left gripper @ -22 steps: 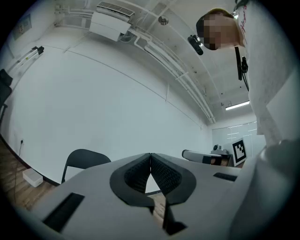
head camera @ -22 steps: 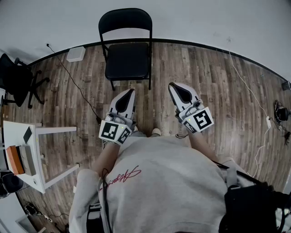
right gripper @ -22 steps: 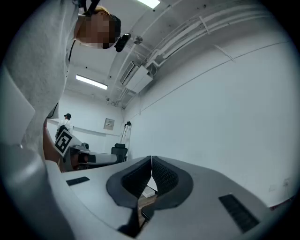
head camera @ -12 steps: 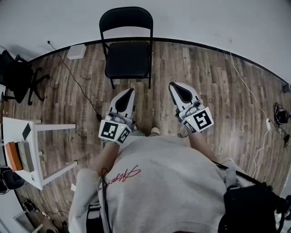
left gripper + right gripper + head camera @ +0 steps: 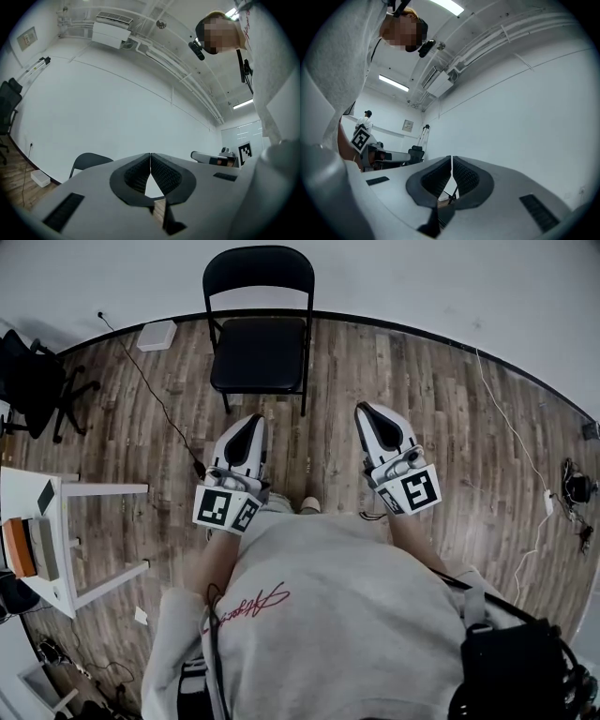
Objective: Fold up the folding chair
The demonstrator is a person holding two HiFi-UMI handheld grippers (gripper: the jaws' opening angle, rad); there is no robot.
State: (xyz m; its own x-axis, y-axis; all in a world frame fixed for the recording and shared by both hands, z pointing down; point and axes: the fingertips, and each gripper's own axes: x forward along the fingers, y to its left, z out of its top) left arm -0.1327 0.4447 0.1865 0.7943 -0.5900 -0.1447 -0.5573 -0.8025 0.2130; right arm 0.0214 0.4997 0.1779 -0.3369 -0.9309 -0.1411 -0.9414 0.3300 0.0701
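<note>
A black folding chair (image 5: 260, 329) stands unfolded against the white wall, its seat facing me. Its backrest (image 5: 89, 161) peeks over my left gripper's body in the left gripper view, and a chair leg (image 5: 451, 193) shows between the right jaws. My left gripper (image 5: 251, 420) hovers just in front of the chair's front left leg, jaws shut and empty. My right gripper (image 5: 365, 410) hovers to the right of the chair's front right leg, also shut and empty. Neither touches the chair.
A white table (image 5: 58, 526) with an orange and grey box (image 5: 26, 549) stands at the left. A black office chair (image 5: 36, 390) sits at the far left. A black cable (image 5: 155, 395) crosses the wood floor from a white box (image 5: 156, 336). White cables (image 5: 525, 442) lie at the right.
The view has shifted toward the chair: it sits higher and closer in the frame. Both grippers have edged forward, the left one nearer the chair's front legs. Jaws stayed shut.
</note>
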